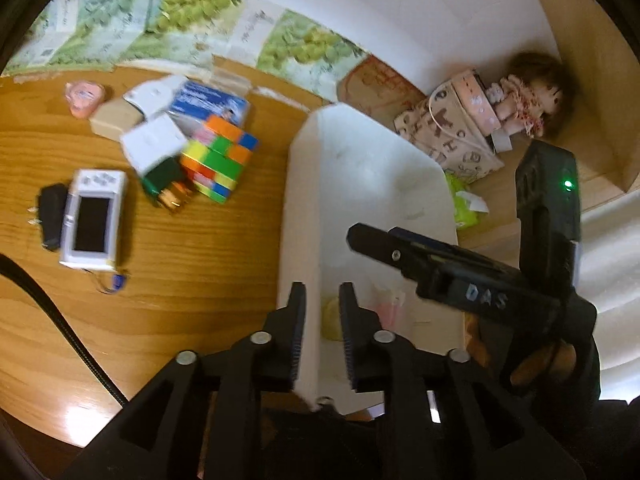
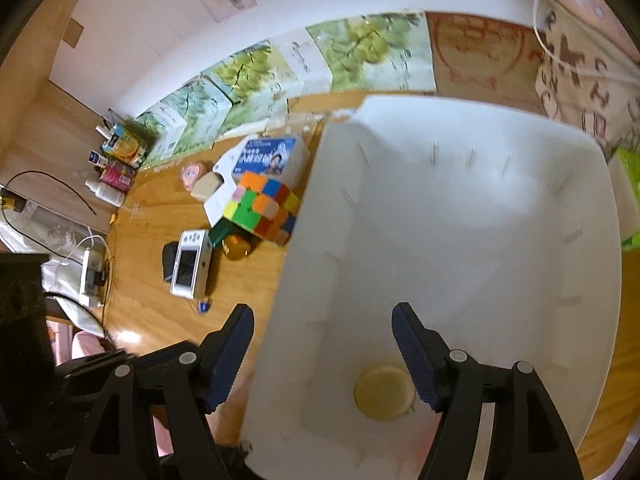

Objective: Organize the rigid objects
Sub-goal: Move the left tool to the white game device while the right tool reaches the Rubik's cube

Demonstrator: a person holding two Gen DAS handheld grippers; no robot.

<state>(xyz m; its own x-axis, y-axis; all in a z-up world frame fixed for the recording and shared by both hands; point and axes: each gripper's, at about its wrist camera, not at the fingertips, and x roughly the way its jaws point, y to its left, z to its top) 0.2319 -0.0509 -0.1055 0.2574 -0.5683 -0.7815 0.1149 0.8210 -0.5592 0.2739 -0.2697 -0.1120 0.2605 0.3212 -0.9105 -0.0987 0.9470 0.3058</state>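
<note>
Several rigid things wait on the tabletop [image 2: 168,320] at nine o'clock of the white bin [image 2: 460,216]. Both grippers hang over the bin: left gripper [image 1: 322,300] fingers slightly parted, right gripper [image 2: 322,320] fingers spread, neither pinching anything. Light, stiff and slick, the puzzle cube [image 2: 262,210] probably wants opposite flat faces; the white handheld device [image 2: 191,264] its long edges.

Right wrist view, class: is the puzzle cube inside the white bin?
No, the puzzle cube sits on the wooden table, left of the white bin.
</note>
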